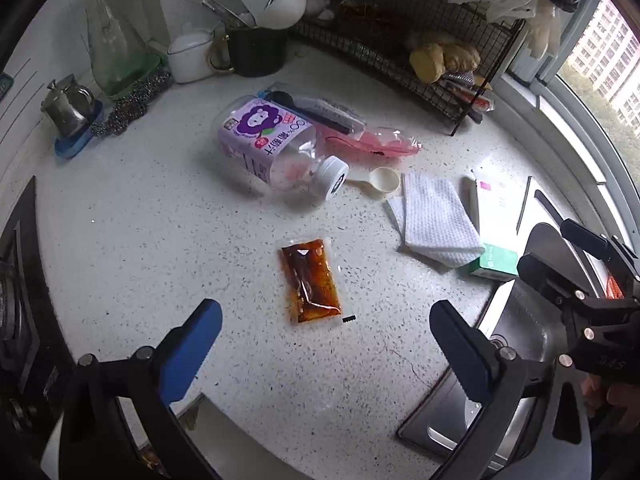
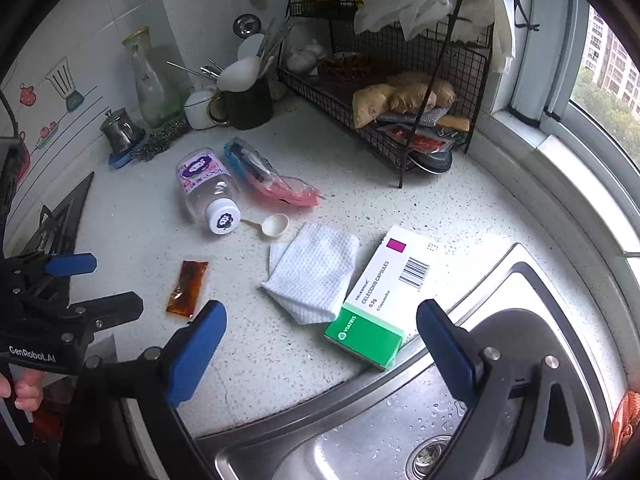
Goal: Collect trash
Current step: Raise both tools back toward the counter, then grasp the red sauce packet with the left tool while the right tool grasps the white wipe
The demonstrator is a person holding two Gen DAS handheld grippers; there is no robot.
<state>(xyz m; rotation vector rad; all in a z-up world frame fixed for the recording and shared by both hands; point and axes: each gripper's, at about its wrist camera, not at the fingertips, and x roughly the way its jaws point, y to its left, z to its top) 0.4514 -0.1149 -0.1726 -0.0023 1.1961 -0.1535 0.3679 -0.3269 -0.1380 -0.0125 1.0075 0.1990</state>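
1. the sauce packet (image 1: 311, 282) lies flat on the speckled counter (image 1: 160, 200), straight ahead of the left gripper (image 1: 326, 344) and between the lines of its two fingers.
2. its long axis runs roughly away from the left gripper, so the jaws would span its short width.
3. the left gripper's fingers are spread wide and empty.
4. the right gripper (image 2: 320, 340) is also spread and empty, near the medicine box (image 2: 384, 300); the packet lies off to its left.
5. the left gripper looks the nearer one.

My bench (image 1: 160, 240) is white with dark speckles. The sauce packet (image 1: 310, 282) shows reddish-brown through clear film, the cloth (image 2: 316, 276) is white and waffle-textured, the medicine box (image 2: 384, 300) white with a green end, and my tool pads (image 1: 192, 350) blue.
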